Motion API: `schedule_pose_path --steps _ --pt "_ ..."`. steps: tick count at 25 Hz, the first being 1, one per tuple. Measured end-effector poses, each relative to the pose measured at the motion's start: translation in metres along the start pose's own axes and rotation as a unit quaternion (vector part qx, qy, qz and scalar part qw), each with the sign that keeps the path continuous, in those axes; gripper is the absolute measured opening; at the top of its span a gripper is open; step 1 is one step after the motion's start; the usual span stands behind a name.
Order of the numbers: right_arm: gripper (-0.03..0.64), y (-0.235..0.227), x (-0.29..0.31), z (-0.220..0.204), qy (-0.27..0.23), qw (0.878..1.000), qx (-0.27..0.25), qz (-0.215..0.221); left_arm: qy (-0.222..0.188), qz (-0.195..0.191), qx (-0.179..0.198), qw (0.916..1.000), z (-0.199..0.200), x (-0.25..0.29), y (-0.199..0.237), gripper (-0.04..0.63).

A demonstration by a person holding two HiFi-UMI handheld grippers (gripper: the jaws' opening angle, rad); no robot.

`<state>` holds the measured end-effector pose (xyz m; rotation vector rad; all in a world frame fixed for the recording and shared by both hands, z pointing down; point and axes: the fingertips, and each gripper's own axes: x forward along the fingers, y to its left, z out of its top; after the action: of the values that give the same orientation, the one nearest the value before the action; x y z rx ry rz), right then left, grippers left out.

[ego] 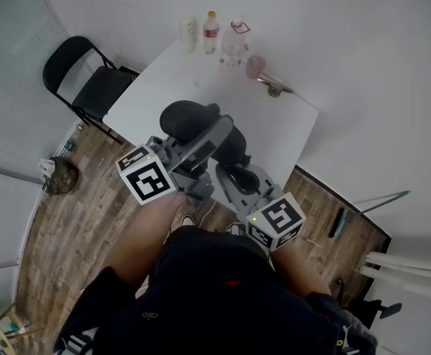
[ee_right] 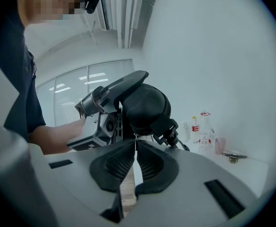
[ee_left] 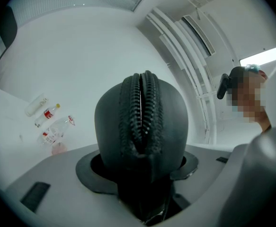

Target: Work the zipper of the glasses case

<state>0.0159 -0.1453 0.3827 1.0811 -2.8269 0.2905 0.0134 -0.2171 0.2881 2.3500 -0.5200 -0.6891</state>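
A black oval glasses case (ego: 189, 120) is held in the air above the person's lap, in front of the table edge. My left gripper (ego: 206, 143) is shut on one end of it. In the left gripper view the case (ee_left: 171, 122) stands up between the jaws, and its zipper (ee_left: 141, 112) runs down the middle, closed as far as I can see. My right gripper (ee_right: 135, 140) comes in from the right below the case (ee_right: 147, 105). Its jaws are shut, and their tips pinch a small zipper pull at the case's edge. In the head view it (ego: 235, 171) sits just right of the case.
A white table (ego: 274, 124) stands ahead, with bottles (ego: 211, 32), a pink cup (ego: 254, 66) and a small metal object (ego: 274, 87) at its far side. A black folding chair (ego: 89, 80) stands to the left on the wooden floor. The person's legs are directly below the grippers.
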Motion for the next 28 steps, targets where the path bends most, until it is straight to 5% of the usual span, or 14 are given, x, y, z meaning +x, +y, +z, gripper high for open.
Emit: schedule_pose_path --steps 15,22,28 --pt "0.020 -0.027 -0.013 -0.013 0.069 0.989 -0.113 -0.069 0.048 0.016 0.038 0.9980 -0.016 -0.002 0.004 0.276" --pt "0.020 -0.051 -0.018 -0.013 0.096 0.973 -0.191 -0.092 0.122 0.007 0.036 0.9919 -0.034 -0.002 0.013 0.277" --pt "0.020 -0.047 -0.023 -0.020 0.122 0.958 -0.240 -0.096 0.202 -0.007 0.061 0.9775 -0.057 -0.013 0.006 0.277"
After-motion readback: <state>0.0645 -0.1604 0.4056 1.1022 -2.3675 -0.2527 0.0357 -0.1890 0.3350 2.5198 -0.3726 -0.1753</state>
